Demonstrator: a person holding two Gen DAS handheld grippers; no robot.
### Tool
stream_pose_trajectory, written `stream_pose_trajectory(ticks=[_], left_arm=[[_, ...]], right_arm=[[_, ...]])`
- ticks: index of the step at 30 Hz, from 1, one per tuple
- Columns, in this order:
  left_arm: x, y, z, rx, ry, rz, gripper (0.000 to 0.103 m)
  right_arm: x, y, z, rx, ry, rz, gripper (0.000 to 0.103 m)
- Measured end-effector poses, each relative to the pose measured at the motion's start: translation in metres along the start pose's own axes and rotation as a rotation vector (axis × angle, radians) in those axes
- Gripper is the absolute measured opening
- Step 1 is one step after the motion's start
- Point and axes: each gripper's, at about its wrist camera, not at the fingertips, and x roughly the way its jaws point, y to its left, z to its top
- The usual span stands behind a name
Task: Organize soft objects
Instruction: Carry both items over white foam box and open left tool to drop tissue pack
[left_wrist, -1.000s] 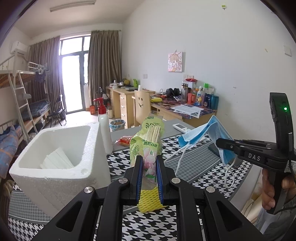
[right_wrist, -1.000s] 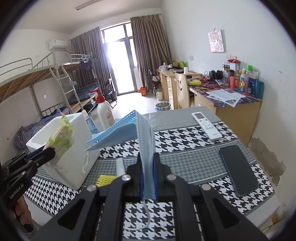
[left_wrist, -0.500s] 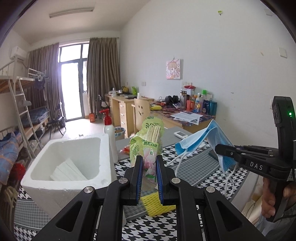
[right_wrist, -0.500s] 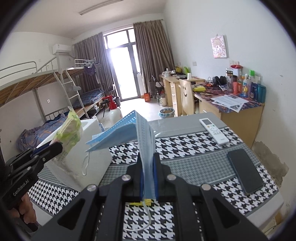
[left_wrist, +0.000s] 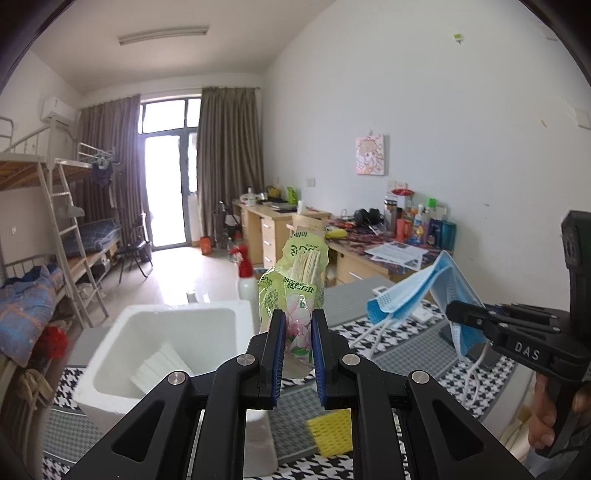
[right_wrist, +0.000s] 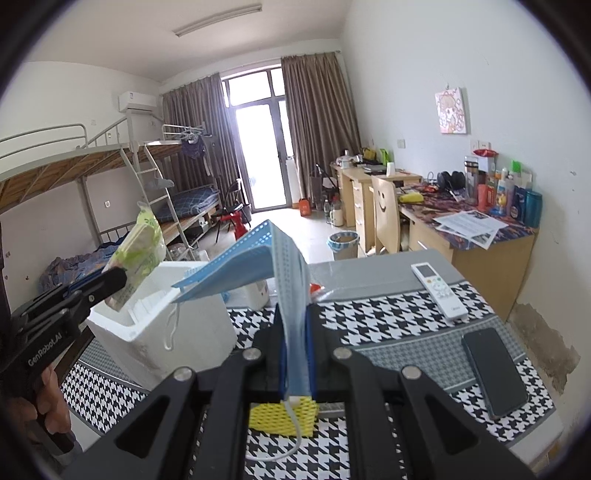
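The left gripper (left_wrist: 298, 334), black with blue pads, has its jaws clamped tight on the lower end of a pale green plastic packet (left_wrist: 295, 291), which stands upright above the fingertips. The right gripper (right_wrist: 295, 341), of the same black build, pinches a folded light blue face mask (right_wrist: 273, 266) that rises between its jaws and droops over to the left. Both point slightly downward, side by side. A hand (left_wrist: 554, 410) grips the right handle; another hand (right_wrist: 51, 402) wraps the left one.

One foam box (left_wrist: 122, 354), one blue mask (right_wrist: 258, 258), one green packet (left_wrist: 295, 288), one phone (right_wrist: 495, 373).
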Motion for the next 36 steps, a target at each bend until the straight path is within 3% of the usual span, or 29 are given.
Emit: stream_pose_trajectory(ticks=[18,36], left_arm=[[-0.004,0.016,0.011,-0.013,-0.028,0.058,0.015],[0.002,0.051,0.007,-0.050,0.006,0.188,0.015]], right_arm=[[0.003,0.017,0.019,-0.026,-0.036,0.036,0.012],[0.024,0.044,0.030,-0.069,-0.029,0.114,0.012]])
